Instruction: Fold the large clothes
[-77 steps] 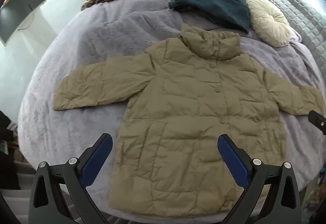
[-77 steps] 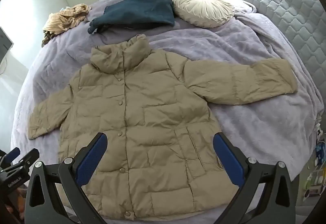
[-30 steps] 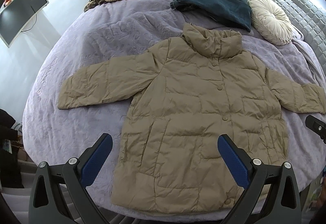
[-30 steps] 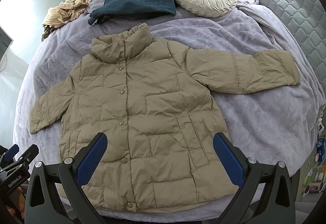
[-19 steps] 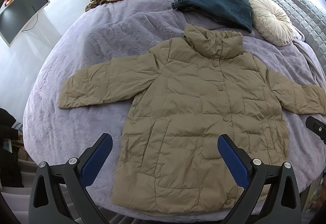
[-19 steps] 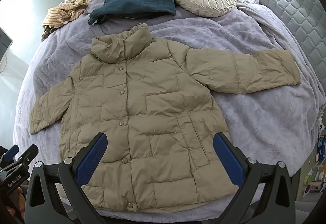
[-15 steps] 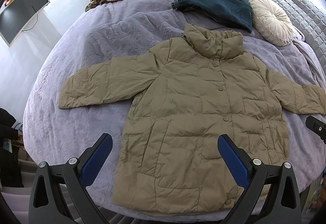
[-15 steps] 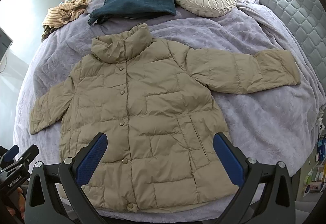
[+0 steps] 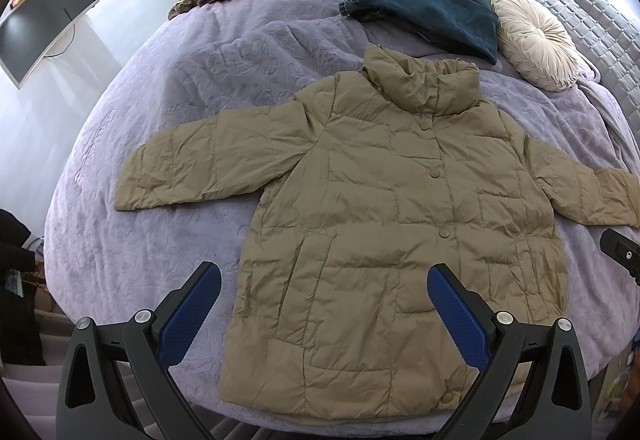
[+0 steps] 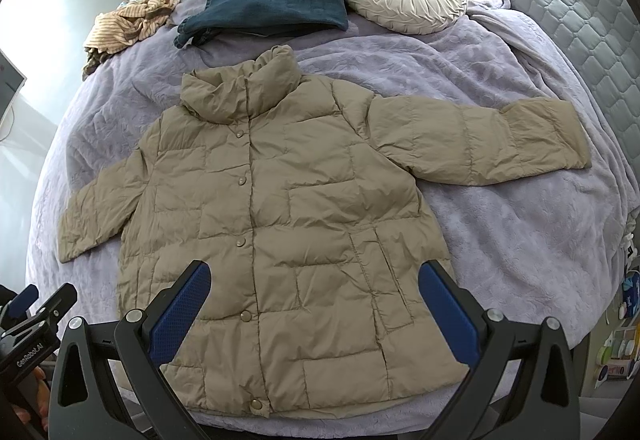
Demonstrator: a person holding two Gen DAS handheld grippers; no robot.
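Left gripper spread wide, blue pads hovering above hem, holding nothing. Tan quilted puffer jacket flat, snapped shut, sleeves outstretched on lavender plush bedspread; collar toward 12 o'clock. Right gripper likewise spread, empty, over hem at 6 o'clock.

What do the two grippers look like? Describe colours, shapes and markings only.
The left gripper and right gripper look alike: black angular frames with triangular cut-outs, silver bolts, and textured blue pads inside the fingers. White "GenRobot.AI" lettering marks the left one's body in the right view.
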